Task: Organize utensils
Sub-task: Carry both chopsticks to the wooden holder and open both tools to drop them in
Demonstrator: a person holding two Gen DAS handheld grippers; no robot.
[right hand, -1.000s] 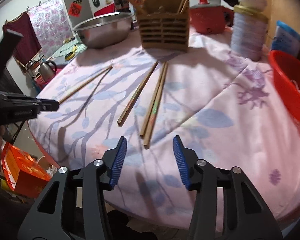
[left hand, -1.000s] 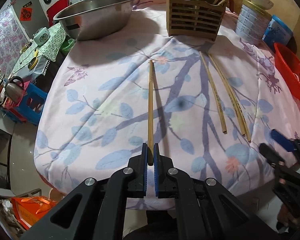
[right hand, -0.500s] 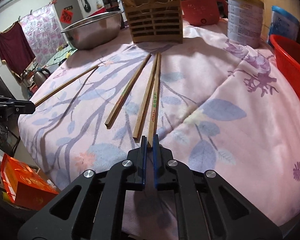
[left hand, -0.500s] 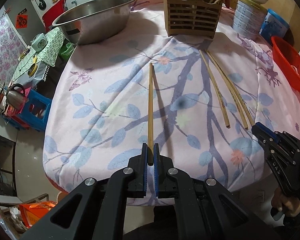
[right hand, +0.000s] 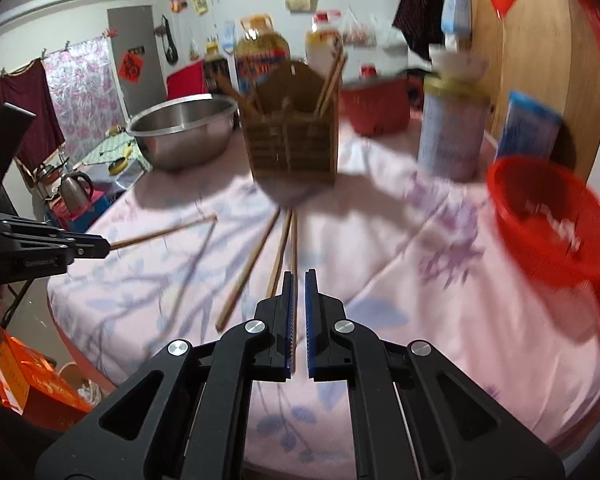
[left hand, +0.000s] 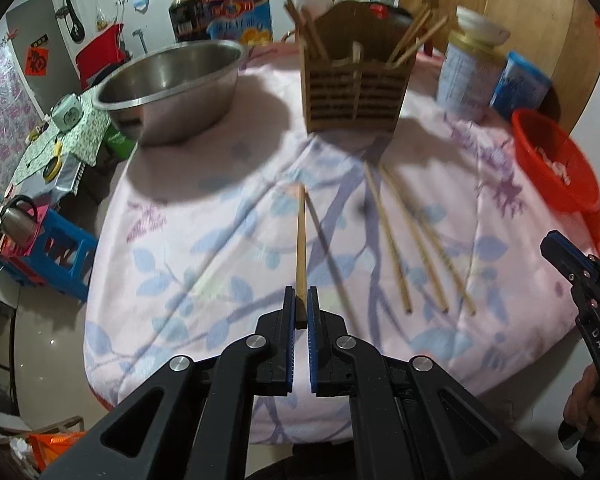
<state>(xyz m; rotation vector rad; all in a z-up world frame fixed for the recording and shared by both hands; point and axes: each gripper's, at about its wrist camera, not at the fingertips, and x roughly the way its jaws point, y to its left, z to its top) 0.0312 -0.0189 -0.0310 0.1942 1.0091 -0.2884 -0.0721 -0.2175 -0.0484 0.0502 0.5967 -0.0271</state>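
The left gripper is held level, its fingers closed on a chopstick; the right gripper is likewise clamped on another chopstick.

Motion blur smears much of the right wrist view: the red basket loses its edges, and the slats of the wooden holder run together. Print on the tall tin cannot be read. The near end of the chopstick is hidden between the pads of the right tool. In the left wrist view, the right tool is cut off by the frame's right edge.
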